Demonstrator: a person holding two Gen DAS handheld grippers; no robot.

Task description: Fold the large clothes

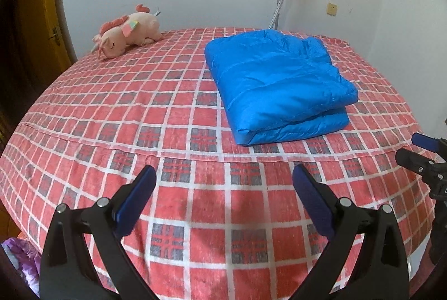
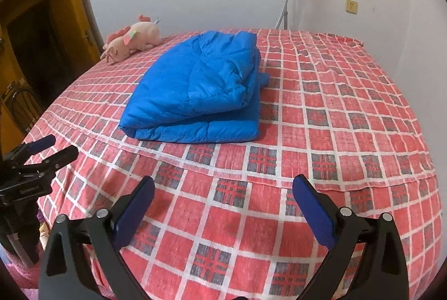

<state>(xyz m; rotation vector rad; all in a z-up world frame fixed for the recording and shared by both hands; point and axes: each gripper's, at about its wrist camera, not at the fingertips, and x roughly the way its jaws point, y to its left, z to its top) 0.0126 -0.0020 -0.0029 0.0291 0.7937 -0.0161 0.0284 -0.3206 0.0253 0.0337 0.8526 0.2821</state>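
Jacket (image 1: 279,82) looks fully folded on the bed (image 1: 139,110); both claws (image 1: 223,177) (image 2: 223,188) spread, empty; square its 6 o'clock edge gently.

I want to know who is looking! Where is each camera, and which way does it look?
Left wrist: rides the left tongs, open, aimed across the bed at the folded blue jacket; the right tongs peek in.
Right wrist: rides the right tongs, open, facing the same way; the left tongs show at its left edge.
Both share the jacket, the pink plush toy and the bed.
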